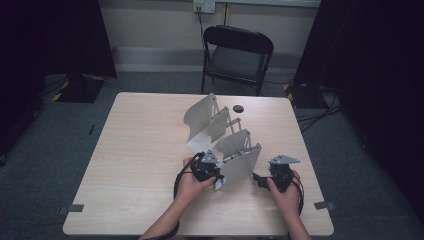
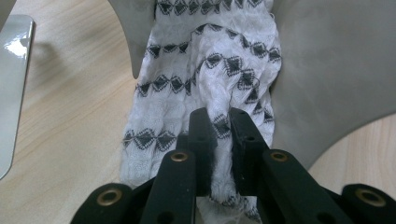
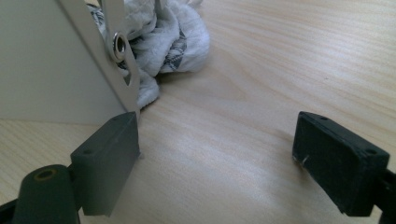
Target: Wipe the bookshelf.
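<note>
My left fingers point(image 2: 219, 122) are pinched nearly together on a fold of the cloth point(image 2: 205, 79), a soft white crinkled fabric woven with rows of small black diamonds. The two blunt black pads, matte and rectangular with brass-ringed rivets farther back on the linkage, press the cloth from both sides so it bunches into a narrow ridge between them. The cloth lies rumpled in the gap between two smooth pale-grey panels of the folding board point(image 1: 235, 150), whose curved cut-out edges frame it on either side.

From above, the folding board is a set of thin, stiff hinged panels, several tipped up at angles, standing on the right half of the counter point(image 1: 135, 150) toward its near edge. The counter is pale wood-grain laminate with rounded corners. My left hand point(image 1: 192, 182) holds its gripper against the board's near left panel.

My right fingers point(image 3: 219, 161) stand wide apart with nothing between them, low over the bare wood grain near the counter's right near corner. The left pad sits just beside the board's flat panel and its thin metal strut with a rivet; a bulge of the cloth shows beyond it. A small flat black disc point(image 1: 238, 108) lies near the far edge.
</note>
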A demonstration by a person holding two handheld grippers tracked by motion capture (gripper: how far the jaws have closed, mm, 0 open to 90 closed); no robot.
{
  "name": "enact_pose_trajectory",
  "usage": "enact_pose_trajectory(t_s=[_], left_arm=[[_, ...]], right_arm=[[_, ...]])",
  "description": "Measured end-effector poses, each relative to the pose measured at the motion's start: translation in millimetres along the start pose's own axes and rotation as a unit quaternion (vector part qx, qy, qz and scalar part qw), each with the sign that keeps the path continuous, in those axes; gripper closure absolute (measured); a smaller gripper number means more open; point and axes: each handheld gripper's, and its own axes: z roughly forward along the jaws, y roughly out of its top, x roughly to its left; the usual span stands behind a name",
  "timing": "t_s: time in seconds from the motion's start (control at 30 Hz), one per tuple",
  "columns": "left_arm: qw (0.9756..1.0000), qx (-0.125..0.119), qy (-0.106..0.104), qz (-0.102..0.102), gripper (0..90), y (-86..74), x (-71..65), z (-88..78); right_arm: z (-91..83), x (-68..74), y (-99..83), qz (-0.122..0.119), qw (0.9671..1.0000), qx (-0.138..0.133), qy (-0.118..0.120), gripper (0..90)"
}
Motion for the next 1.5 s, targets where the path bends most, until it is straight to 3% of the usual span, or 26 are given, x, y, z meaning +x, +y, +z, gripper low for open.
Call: enact_pose_trajectory(t_s=[0.23, 0.57, 0.87, 1.17, 1.5], left_arm=[[0.9999, 0.010, -0.004, 0.004, 81.3, -1.2, -1.1, -1.7], [0.9997, 0.019, -0.014, 0.012, 81.3, -14.6, -5.3, -19.5], [0.9994, 0.027, -0.023, 0.004, 82.3, -25.8, -7.1, -34.4], [0.9994, 0.029, -0.020, 0.006, 82.3, -17.9, -6.4, -26.9], [0.9997, 0.022, -0.014, 0.006, 81.8, -0.3, -6.2, -2.5]], right_arm=[[0.0, 0.0, 0.0, 0.000, 1.0000, 0.000, 0.000, 14.0], [0.0, 0.0, 0.0, 0.000, 1.0000, 0.000, 0.000, 14.1], [0.0, 0.0, 0.0, 0.000, 1.0000, 0.000, 0.000, 14.1], [0.0, 0.0, 0.0, 0.000, 1.0000, 0.000, 0.000, 14.1], [0.0, 0.0, 0.0, 0.000, 1.0000, 0.000, 0.000, 14.1]])
